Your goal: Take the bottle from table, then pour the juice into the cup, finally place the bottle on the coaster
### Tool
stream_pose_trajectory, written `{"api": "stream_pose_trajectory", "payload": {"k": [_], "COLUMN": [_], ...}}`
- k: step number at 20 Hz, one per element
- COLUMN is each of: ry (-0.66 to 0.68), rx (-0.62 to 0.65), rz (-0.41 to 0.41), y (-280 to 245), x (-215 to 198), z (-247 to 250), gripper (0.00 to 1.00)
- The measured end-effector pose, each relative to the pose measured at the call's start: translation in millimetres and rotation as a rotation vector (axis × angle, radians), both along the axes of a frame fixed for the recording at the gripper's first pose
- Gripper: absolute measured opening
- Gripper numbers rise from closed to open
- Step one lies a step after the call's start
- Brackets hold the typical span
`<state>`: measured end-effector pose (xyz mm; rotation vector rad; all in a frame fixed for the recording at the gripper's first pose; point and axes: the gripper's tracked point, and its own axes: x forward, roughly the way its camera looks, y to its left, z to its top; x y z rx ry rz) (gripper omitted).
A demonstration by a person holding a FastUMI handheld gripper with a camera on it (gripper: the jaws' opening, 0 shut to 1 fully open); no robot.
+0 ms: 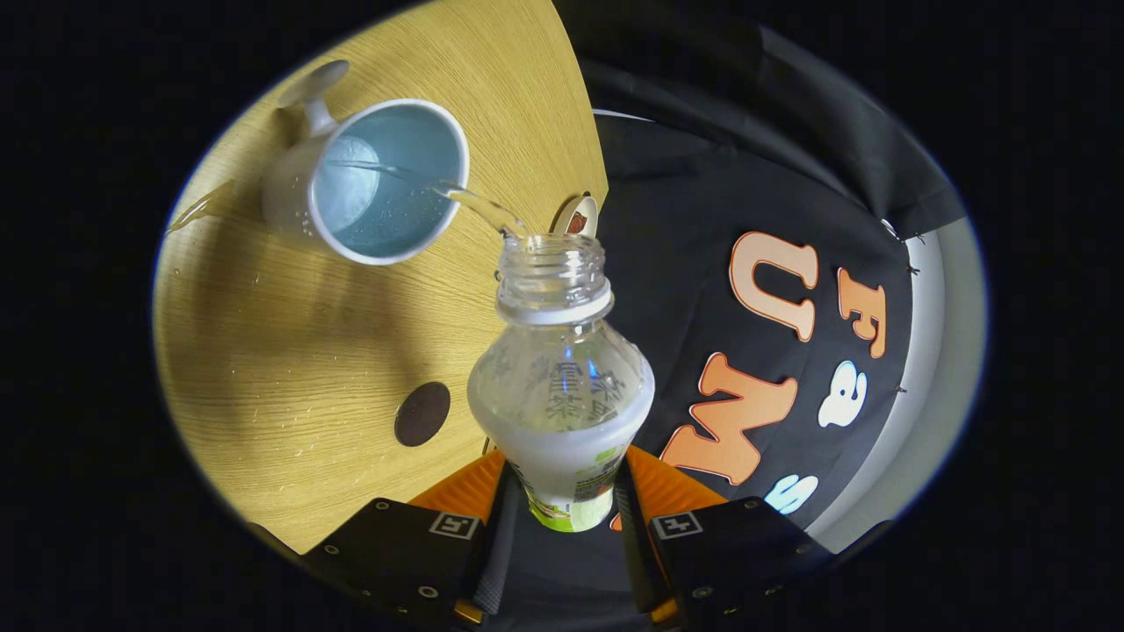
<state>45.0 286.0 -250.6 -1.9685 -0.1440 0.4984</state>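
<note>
My gripper is shut on a clear plastic bottle, both fingers pressing its labelled lower body. The bottle has no cap and is tipped over, its open mouth pointing toward a white cup with a pale blue inside. A thin clear stream runs from the mouth over the cup's rim into the cup. The cup stands on the wooden table beyond the fingers, its handle on the far side. A dark round coaster lies on the table, close to the left finger.
A small round white and brown object sits at the table's edge just behind the bottle mouth. A wet streak lies on the wood beside the cup. The table ends to the right of the bottle; black cloth hangs beyond.
</note>
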Motion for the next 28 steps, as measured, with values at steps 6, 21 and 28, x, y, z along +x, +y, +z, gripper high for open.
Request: {"api": "stream_pose_trajectory", "payload": {"k": [6,21,28], "ry": [-0.007,-0.027,-0.032], "rx": [-0.031,-0.109,-0.148], "rz": [0.017,0.059,0.08], "y": [3.1,11.0,14.3], "x": [0.7,2.0,2.2], "z": [2.8,10.7,12.9], "gripper": [0.57,0.57,0.57]}}
